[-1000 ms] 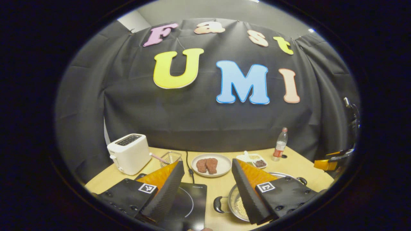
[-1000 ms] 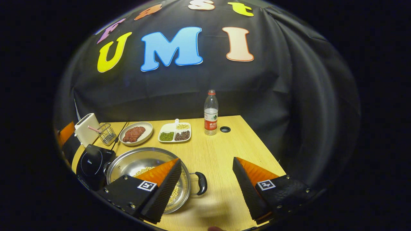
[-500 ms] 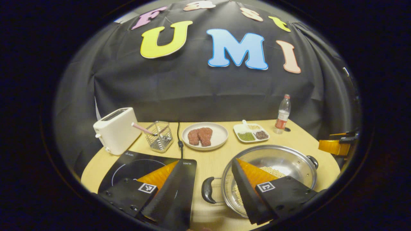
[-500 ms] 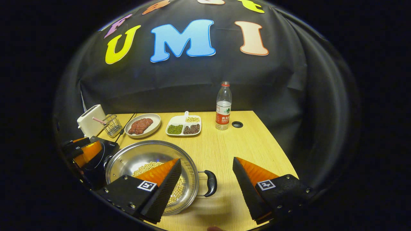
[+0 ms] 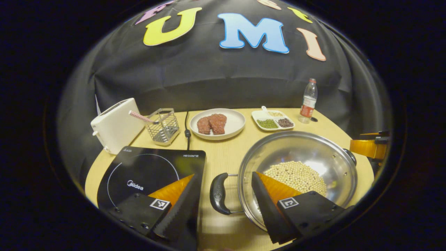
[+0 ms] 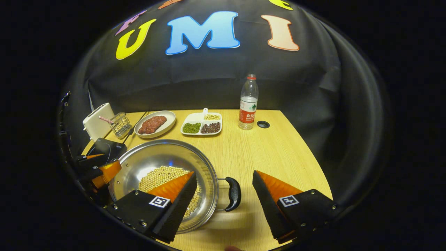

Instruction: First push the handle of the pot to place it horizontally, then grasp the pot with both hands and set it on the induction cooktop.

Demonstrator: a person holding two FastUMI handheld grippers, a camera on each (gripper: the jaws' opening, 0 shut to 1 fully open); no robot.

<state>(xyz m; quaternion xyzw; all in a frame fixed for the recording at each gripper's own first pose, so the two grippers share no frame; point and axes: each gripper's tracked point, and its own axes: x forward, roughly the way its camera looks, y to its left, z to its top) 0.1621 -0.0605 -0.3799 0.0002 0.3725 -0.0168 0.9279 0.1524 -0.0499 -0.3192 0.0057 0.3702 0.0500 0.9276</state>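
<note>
- Pot (image 5: 299, 164) with beans sits on the table (image 6: 271, 153), just right of the induction cooktop (image 5: 146, 170); not on it yet.
- Both views have dropped closer over the last second, so I judge I'm lining up on the handles.
- My left gripper (image 5: 223, 205) is released, straddling the pot's left handle (image 5: 218, 193).
- My right gripper (image 6: 223, 200) is released around the right handle (image 6: 232, 193).
- Left gripper view gives the whole cooktop; right gripper view gives its corner and the bare table right of the pot.

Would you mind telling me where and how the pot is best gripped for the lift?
Probably by the two black loop handles of the pot: left gripper on the cooktop-side handle, right gripper on the opposite handle, each from above; both stand clear of the rim.
</note>
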